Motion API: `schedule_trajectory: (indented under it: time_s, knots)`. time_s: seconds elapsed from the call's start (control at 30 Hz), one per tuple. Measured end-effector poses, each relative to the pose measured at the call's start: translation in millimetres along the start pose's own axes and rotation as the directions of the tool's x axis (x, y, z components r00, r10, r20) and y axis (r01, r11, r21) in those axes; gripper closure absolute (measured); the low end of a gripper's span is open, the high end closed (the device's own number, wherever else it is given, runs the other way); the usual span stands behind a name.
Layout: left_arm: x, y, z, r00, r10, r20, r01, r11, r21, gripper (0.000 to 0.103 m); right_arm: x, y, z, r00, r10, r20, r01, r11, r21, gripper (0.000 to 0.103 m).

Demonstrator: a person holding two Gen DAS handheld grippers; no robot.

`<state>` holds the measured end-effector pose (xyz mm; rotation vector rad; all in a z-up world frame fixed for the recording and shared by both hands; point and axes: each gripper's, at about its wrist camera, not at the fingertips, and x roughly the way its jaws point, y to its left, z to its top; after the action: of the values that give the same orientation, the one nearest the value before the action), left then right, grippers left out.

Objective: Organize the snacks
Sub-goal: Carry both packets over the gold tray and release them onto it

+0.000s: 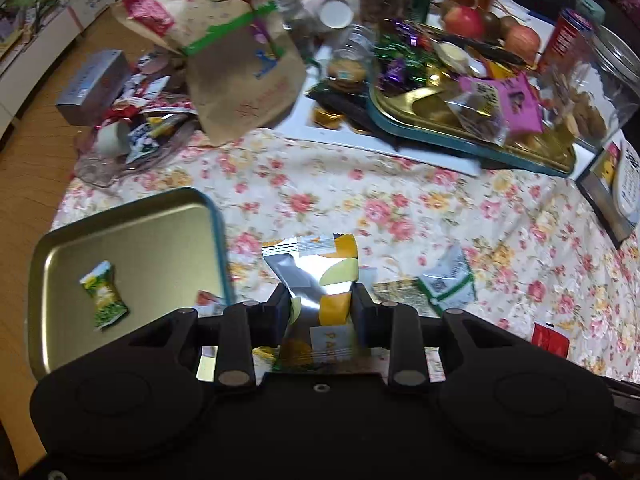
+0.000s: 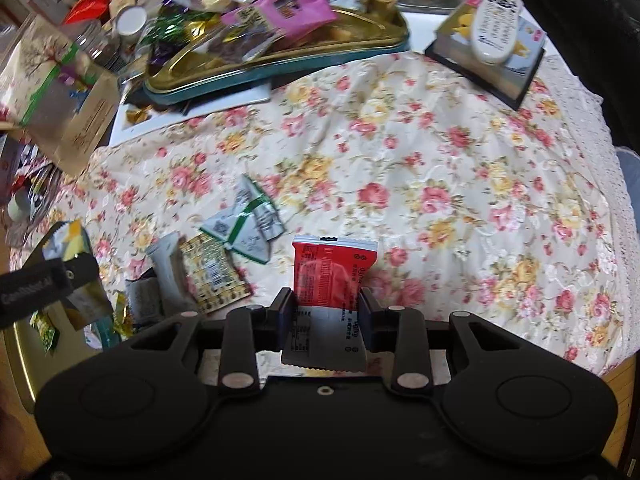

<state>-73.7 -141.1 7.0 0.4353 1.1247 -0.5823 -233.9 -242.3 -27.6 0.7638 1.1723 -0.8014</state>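
**Both grippers hold a packet above the cloth**

The floral cloth (image 2: 420,152) covers the table. At its far edge sits a full tin (image 2: 280,60); at its near left edge an open gold lid (image 1: 132,248) holds a green candy (image 1: 105,295). Just right of the lid, the left gripper (image 1: 320,300) clamps a silver-yellow packet (image 1: 320,276). The right gripper (image 2: 326,308) clamps a red packet (image 2: 334,272) over the cloth, with loose wrappers (image 2: 240,224) lying to its left.
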Motion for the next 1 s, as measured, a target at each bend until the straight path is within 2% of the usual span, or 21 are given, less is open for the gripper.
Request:
schedule_trajectory:
  time_s: [0.3, 0.53, 0.77, 1.0]
  knots:
    - [1, 54, -1, 0.996, 0.086, 0.005, -0.085, 0.994, -0.062, 0.063, 6, 55, -4, 1.000, 0.028, -0.011, -0.029, 0.996, -0.079, 0.068]
    - [9, 107, -9, 0.991, 0.133, -0.033, -0.137, 0.980, -0.142, 0.063, 9, 107, -13, 0.997, 0.072, -0.020, -0.074, 0.986, -0.151, 0.068]
    - [11, 156, -15, 0.987, 0.151, -0.059, -0.160, 0.960, -0.229, 0.063, 6, 159, -24, 0.989, 0.147, -0.001, -0.143, 0.962, -0.234, 0.068]
    - [8, 189, -18, 0.983, 0.173, -0.060, -0.183, 0.943, -0.277, 0.061, 4, 185, -32, 0.981, 0.191, 0.022, -0.177, 0.940, -0.292, 0.068]
